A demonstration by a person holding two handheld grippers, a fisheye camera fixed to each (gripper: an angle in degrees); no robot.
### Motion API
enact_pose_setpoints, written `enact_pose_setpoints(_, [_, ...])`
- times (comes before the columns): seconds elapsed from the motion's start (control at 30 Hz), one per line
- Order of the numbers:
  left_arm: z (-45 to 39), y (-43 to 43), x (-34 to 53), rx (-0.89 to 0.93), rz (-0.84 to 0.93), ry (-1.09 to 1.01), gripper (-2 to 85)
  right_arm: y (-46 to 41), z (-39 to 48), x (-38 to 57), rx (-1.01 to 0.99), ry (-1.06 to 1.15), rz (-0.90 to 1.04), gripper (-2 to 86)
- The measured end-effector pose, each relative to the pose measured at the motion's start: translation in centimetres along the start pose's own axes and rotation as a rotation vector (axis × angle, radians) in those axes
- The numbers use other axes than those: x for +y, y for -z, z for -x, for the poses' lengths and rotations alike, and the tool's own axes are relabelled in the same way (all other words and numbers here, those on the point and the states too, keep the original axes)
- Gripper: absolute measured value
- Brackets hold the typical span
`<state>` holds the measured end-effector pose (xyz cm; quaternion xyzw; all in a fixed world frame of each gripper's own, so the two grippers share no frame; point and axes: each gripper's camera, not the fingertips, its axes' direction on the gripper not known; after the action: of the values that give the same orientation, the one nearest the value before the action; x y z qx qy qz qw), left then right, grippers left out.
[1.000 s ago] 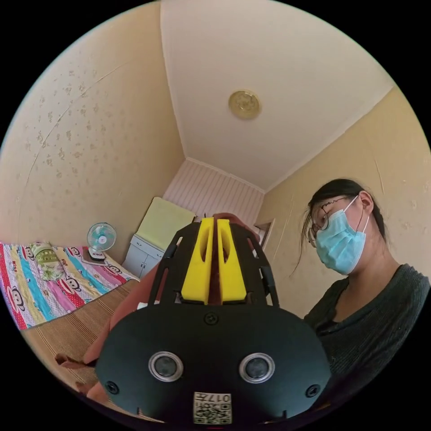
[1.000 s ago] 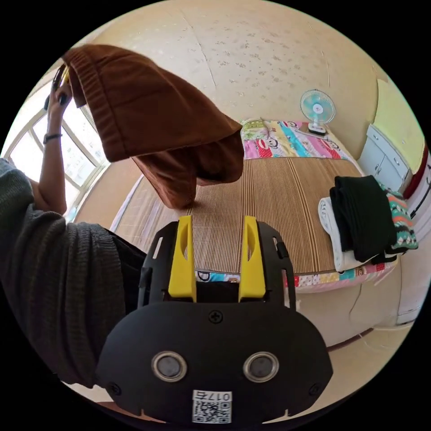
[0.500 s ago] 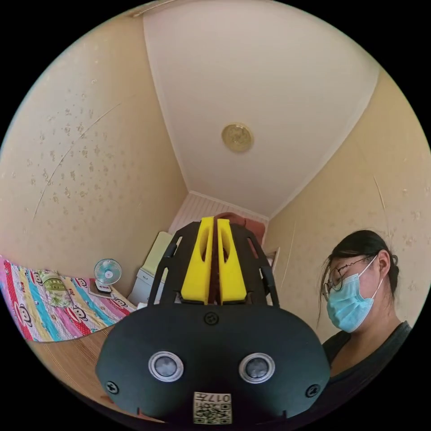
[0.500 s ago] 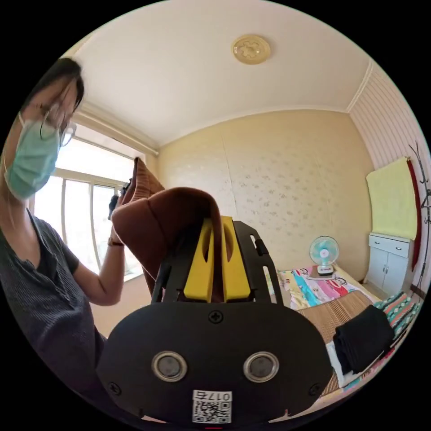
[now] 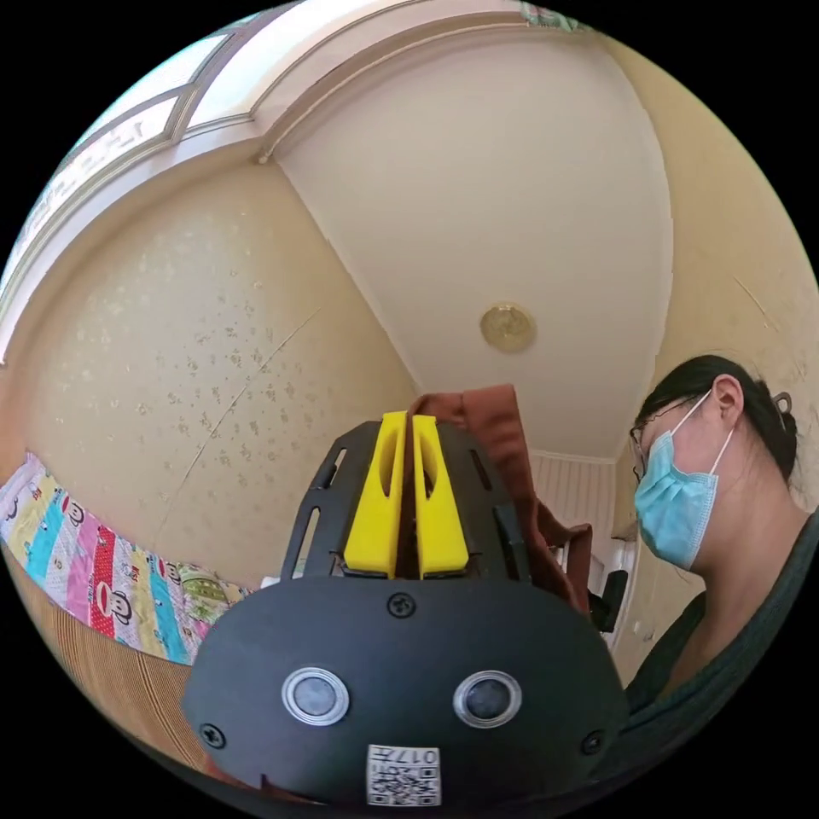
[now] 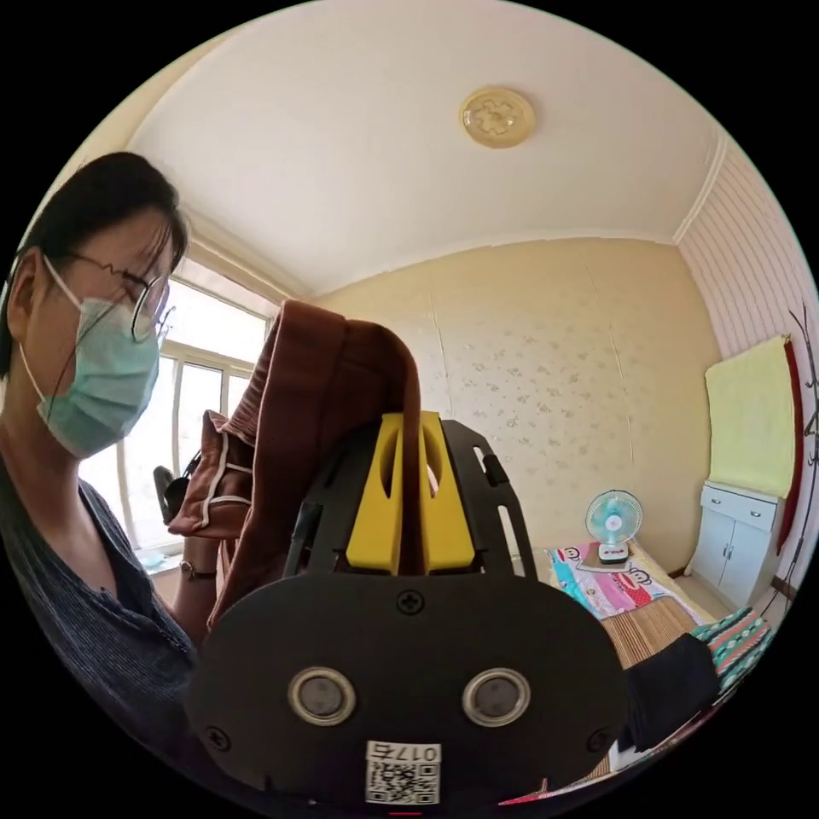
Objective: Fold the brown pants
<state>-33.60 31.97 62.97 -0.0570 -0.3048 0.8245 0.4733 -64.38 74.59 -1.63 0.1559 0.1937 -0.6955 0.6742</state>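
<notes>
**Brown pants held aloft by both grippers**

Left gripper [image 5: 406, 495] & right gripper [image 6: 411, 495] each have jaws clamped on the brown pants [image 6: 316, 401], raised toward the ceiling beside a person [image 6: 85, 358]. Fabric drapes between them, above the bed [image 6: 648, 623] w/ folded black clothes [image 6: 674, 682].

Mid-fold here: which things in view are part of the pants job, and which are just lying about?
Part of the job:
brown pants, held up in the air
left gripper, shut on the pants
right gripper, shut on the pants

Lying about:
fan on the bed
black clothes stacked at the bed's edge
white cabinet
colourful sheet
</notes>
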Motion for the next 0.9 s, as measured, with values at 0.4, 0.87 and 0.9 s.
enact_pose_setpoints(0.4, [40.7,-29.6,7.8,-0.984,0.359,0.199,-0.2,-52.1,-29.1,7.5,0.098,-0.272,0.65,3.6])
enact_pose_setpoints(0.87, [67.3,-3.7,48.5,-1.294,1.315,0.423,6.7,-52.6,-41.4,55.3,-0.147,-0.459,1.626,3.2])
enact_pose_setpoints(0.9, [68.3,-1.2,50.1,-1.311,1.343,0.474,8.1,-52.0,-41.5,56.1,-0.147,-0.464,1.644,3.4])
